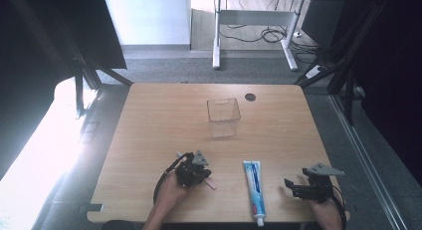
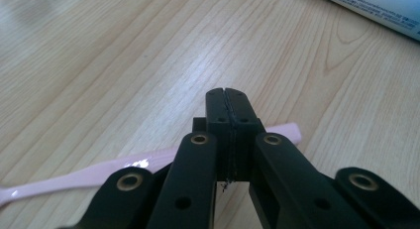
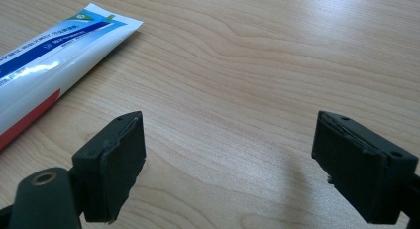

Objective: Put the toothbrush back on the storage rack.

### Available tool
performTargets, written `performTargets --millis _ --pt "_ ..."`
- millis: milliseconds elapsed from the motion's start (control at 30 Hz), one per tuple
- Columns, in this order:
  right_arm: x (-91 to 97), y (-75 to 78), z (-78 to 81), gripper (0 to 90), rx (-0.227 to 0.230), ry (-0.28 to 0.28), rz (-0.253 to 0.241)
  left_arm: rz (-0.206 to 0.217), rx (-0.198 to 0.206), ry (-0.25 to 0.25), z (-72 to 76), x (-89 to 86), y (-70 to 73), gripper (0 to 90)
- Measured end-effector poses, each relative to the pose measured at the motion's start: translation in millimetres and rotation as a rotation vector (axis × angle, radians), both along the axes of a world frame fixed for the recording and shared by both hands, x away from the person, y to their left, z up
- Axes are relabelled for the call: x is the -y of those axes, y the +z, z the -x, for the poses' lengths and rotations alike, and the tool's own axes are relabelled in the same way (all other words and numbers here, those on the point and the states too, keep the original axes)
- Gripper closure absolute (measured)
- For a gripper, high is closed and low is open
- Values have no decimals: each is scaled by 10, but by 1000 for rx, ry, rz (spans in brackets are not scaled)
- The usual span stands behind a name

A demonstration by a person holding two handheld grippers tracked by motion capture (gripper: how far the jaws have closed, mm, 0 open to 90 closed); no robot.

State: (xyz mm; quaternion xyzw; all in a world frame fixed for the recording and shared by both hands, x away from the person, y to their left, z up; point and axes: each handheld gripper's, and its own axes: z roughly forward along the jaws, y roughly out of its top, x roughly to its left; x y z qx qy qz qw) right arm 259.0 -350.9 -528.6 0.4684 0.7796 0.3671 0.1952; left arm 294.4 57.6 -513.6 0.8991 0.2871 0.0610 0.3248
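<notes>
So from where I'm standing, the left tongs point(image 2: 228, 97) are pinched together, and a pink toothbrush point(image 2: 99, 169) runs across right underneath them. It looks like they've got the handle clamped, though I can't quite tell if it's held or just lying there beneath them on the wooden surface point(image 1: 159, 125). In the high view that's near the front edge, with the pink end point(image 1: 211, 184) poking out to the right of the left tongs point(image 1: 199, 174). My read is that this is the pick-up step for the toothbrush. Next it'd need lifting clear of the surface and carrying forward to the clear plastic box point(image 1: 223, 117), which sits well apart toward the far side, then lowering in end first without knocking the box over. The right tongs point(image 1: 291, 186) are spread wide with nothing between them, parked on the right, near the toothpaste tube point(image 1: 254, 186) that lies flat between the two hands. Count: one toothbrush, one toothpaste tube, one clear box, two tongs.
</notes>
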Motion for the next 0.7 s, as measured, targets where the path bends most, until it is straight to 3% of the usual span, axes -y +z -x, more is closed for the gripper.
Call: performTargets --millis 200,467,700 --pt "-5 -1 2 135 -7 1 -6 -35 -3 -14 27 85 -53 898" --pt "-13 -11 -2 135 -15 7 -2 -49 -6 -24 83 99 -69 898" --pt "-11 -15 -5 136 -18 7 -2 -60 -7 -15 151 21 -62 898"
